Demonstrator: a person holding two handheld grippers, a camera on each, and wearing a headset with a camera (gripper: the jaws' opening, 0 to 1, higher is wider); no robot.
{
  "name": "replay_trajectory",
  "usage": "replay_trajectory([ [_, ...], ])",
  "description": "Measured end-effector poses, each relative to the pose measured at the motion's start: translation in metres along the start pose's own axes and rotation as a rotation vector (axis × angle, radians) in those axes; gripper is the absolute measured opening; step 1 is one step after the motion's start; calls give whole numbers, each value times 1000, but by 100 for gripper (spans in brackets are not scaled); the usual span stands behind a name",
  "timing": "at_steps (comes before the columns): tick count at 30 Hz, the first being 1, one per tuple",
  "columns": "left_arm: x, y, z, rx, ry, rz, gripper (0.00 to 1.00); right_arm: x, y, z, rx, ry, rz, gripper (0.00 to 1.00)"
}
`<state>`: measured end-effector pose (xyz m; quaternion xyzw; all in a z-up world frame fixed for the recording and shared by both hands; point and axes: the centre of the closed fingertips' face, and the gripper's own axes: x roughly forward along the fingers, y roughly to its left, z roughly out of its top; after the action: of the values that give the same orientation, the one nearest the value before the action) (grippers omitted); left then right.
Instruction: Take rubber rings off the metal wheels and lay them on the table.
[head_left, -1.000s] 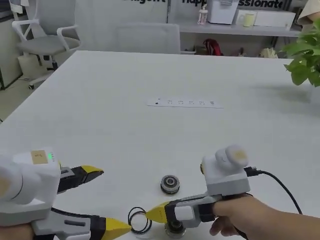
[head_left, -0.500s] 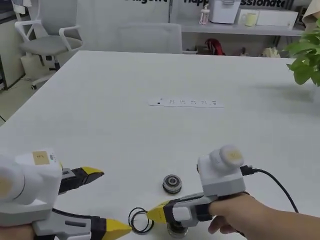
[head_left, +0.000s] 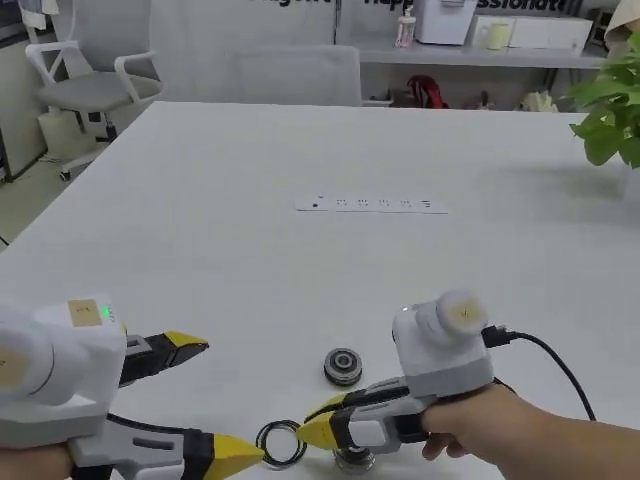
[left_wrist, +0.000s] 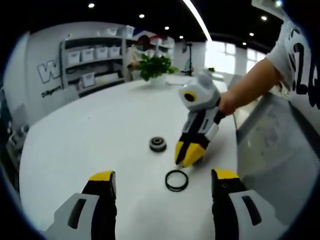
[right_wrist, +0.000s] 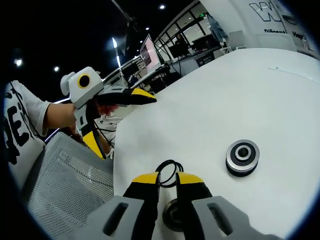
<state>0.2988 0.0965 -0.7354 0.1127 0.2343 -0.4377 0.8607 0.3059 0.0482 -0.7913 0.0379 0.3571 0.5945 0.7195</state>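
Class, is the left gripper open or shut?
Open: the jaws of the left gripper stand wide apart in its own view, holding nothing.

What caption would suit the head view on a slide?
Open left tool and right tool flank a rubber ring near a metal wheel.

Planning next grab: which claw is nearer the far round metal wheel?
Right. The right claw is just beside the round metal wheel, on its near side; the left claw is farther off to its left.

Up and left of the plant (head_left: 608, 110), cut-off wall lettering (head_left: 520, 6) reads roughly "…ssionate". In the left gripper view, a large "W" (left_wrist: 47, 73) marks the wall left of the plant, and right of it the shirt print (left_wrist: 302, 55) begins "2".
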Motion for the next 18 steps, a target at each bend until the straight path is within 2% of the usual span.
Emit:
replay_trajectory([
  [6, 3, 3, 5, 1, -3, -1, 79, -12, -4, 10, -8, -40, -15, 12],
  [12, 10, 7, 15, 13, -12, -7, 77, -26, -16, 19, -14, -82, -56, 14],
  [18, 20, 12, 21, 24, -11, -13, 75, -37, -26, 25, -16, -111, -87, 15],
])
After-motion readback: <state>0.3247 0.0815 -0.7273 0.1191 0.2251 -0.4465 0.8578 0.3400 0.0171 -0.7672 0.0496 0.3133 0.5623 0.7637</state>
